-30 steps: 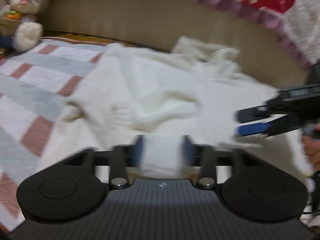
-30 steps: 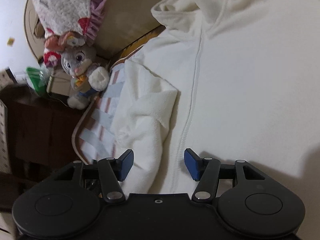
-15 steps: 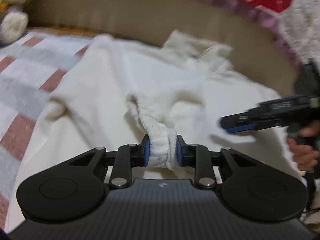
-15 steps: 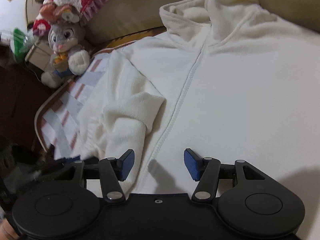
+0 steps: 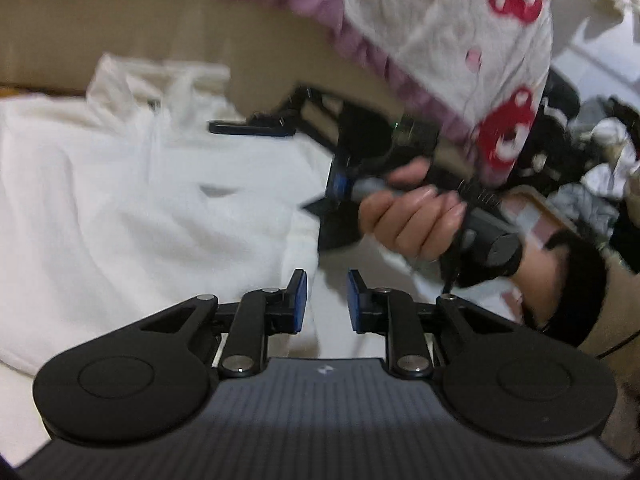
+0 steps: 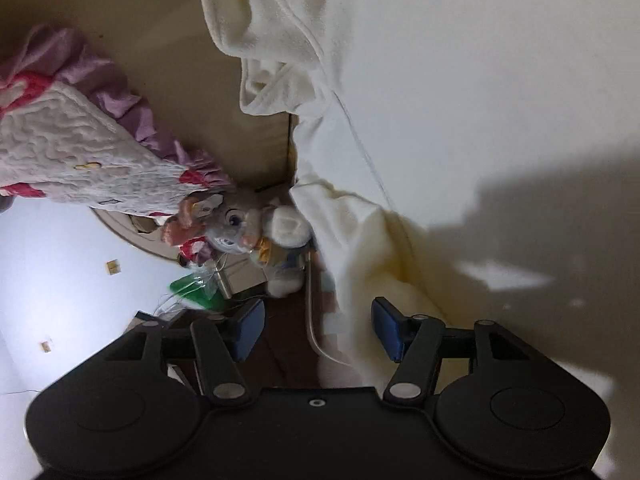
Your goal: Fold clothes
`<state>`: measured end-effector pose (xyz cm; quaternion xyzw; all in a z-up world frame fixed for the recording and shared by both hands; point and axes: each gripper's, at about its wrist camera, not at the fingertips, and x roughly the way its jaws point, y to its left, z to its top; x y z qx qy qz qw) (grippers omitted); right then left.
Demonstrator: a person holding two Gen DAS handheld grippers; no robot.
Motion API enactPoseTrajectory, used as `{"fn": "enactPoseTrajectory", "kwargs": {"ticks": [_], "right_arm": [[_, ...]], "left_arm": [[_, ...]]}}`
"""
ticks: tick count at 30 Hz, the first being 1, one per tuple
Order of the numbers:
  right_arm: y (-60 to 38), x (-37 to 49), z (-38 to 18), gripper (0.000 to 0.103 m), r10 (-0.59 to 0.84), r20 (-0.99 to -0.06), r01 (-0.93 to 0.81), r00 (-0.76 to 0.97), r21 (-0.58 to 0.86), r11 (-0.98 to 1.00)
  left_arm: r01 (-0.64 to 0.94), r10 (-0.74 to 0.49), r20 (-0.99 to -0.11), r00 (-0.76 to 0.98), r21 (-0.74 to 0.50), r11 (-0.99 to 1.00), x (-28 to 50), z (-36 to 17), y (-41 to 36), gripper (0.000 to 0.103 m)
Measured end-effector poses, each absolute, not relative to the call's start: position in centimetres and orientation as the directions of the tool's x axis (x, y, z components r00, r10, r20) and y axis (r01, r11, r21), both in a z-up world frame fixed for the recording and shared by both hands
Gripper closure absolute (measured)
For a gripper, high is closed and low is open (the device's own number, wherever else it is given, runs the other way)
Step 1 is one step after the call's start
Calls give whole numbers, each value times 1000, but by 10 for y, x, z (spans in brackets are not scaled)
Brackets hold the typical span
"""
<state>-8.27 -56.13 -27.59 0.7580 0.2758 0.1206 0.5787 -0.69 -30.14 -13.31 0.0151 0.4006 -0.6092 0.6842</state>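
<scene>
A cream fleece zip hoodie [image 5: 120, 200] lies spread on the bed, its hood [image 5: 160, 80] toward the headboard. My left gripper [image 5: 327, 306] hovers low over the garment's right side. Its jaws stand narrow with a ridge of white sleeve [image 5: 300, 240] running down between them, though motion blur softens this. A hand [image 5: 412, 208] holds the other gripper just beyond. In the right wrist view the hoodie [image 6: 460, 80] fills the right half, with the hood [image 6: 272, 40] at top and a folded sleeve [image 6: 368, 240] near the bed edge. My right gripper [image 6: 318, 328] is open with nothing between its fingers.
A tan headboard [image 5: 120, 20] carries a white quilt with red shapes and a purple frill [image 5: 440, 40]. A grey plush bunny [image 6: 248, 228] sits at the bed's corner above a green packet [image 6: 192, 292]. Piled clothes [image 5: 600, 152] lie at the far right.
My left gripper swung right across the hoodie with the sleeve still between its jaws. The right gripper rolled and shifted toward the hood and bed edge, staying open.
</scene>
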Motion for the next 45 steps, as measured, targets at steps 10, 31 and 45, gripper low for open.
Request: {"fn": "enactPoseTrajectory", "kwargs": {"ticks": [10,31,45], "right_arm": [[-521,-66,-186,93,327,-563,199,759,679,707],[-538,-43,-175,90,11,-574,236,819,355,904],[-540,-39,-188,78,-114,-684,349,721,217,911]], "left_arm": [[857,-758,-607,240,-235,459,33,-111,-238,61],[548,-231,-688,688,283,787,125,-179,-192,69],[504,-212,-692,691,250,827,123,-181,-179,77]]}}
